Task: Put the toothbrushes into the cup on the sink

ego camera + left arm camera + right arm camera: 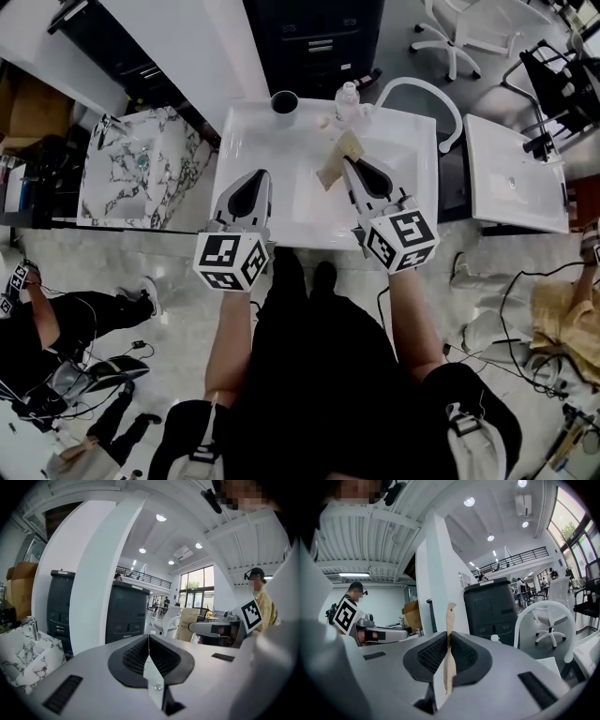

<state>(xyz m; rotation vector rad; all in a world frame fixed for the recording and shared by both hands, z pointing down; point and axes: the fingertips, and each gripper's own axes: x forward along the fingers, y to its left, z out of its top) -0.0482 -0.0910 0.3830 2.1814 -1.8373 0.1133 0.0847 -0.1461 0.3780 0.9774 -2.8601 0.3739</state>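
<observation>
The toothbrush pack (330, 174) was a flat sleeve of tan paper. It stood upright and edge-on, with its long axis crossing the jaws of the right gripper (449, 637), which were closed on its middle. It hung over the white sink (246, 141), and its dark print was not readable. The cup (284, 101) stood on the back rim. The left gripper (148, 638) was closed with nothing in it.

It was a large open-plan office hall, used as a lab. Swivel chairs (452, 42), dark cabinets (314, 37) and a railed mezzanine (143, 578) surrounded a lone sink unit (239, 141).
</observation>
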